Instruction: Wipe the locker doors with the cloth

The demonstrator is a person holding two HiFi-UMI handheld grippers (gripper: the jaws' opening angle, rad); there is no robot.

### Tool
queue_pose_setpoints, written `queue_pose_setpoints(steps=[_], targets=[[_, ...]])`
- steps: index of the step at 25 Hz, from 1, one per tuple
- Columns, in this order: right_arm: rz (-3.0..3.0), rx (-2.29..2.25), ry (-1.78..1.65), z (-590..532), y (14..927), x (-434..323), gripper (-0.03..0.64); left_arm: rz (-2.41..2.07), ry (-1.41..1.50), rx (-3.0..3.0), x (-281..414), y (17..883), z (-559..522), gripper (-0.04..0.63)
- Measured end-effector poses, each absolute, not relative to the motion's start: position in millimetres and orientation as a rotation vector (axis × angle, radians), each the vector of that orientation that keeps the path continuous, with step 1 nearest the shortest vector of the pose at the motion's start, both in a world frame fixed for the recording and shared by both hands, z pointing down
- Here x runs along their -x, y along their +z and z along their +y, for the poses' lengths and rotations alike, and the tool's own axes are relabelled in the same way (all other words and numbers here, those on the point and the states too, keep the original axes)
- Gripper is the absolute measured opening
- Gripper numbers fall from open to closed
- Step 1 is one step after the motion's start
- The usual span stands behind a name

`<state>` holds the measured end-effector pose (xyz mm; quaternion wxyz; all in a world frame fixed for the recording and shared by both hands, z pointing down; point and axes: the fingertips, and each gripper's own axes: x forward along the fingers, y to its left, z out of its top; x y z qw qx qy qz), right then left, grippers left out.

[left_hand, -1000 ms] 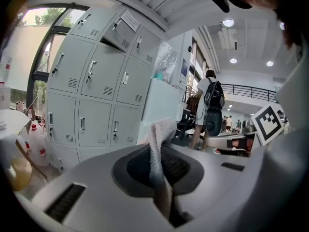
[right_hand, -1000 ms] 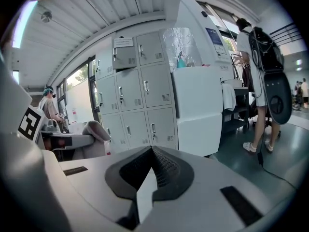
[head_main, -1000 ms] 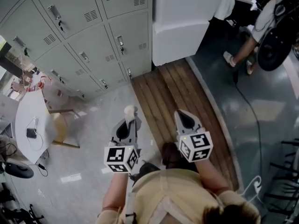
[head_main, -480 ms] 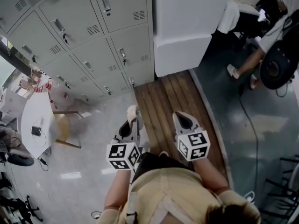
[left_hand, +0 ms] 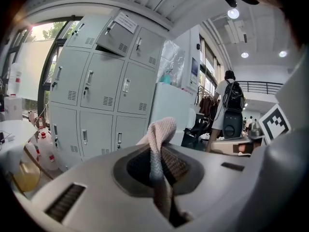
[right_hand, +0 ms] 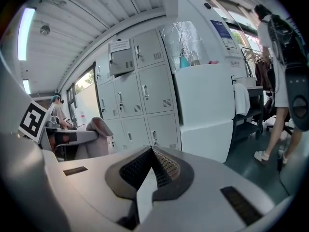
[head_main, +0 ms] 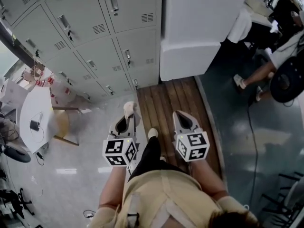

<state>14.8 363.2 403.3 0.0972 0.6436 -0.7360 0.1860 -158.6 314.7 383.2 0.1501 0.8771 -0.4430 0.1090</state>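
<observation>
My left gripper (head_main: 129, 114) is shut on a pinkish knitted cloth (head_main: 128, 109), whose bunched top sticks out above the jaws in the left gripper view (left_hand: 159, 132). My right gripper (head_main: 181, 118) is shut with nothing between its jaws (right_hand: 153, 153). Both hang over the floor, well short of the grey lockers (head_main: 90, 37). The locker doors (left_hand: 104, 83) stand ahead in both gripper views (right_hand: 145, 98); one upper door with a paper label (left_hand: 126, 22) hangs ajar.
A white cabinet (head_main: 194, 27) juts out right of the lockers, with wooden flooring (head_main: 168, 101) before it. A white round table (head_main: 31, 118) and a chair (head_main: 64, 127) stand at left. A person (head_main: 266, 70) stands far right. A cable (head_main: 254, 127) runs over the dark floor.
The person carrying the grippers has stepped forward toward the lockers; one foot now shows between the grippers. Both grippers keep their grip and spacing.
</observation>
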Motion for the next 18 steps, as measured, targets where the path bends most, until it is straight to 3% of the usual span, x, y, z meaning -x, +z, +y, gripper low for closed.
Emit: queue_pose_setpoints(steps=[18], targets=[[-2.162, -1.875, 0.564, 211, 414, -38, 0.002, -1.366, 0.315, -2.431, 158, 400, 163, 0.015]])
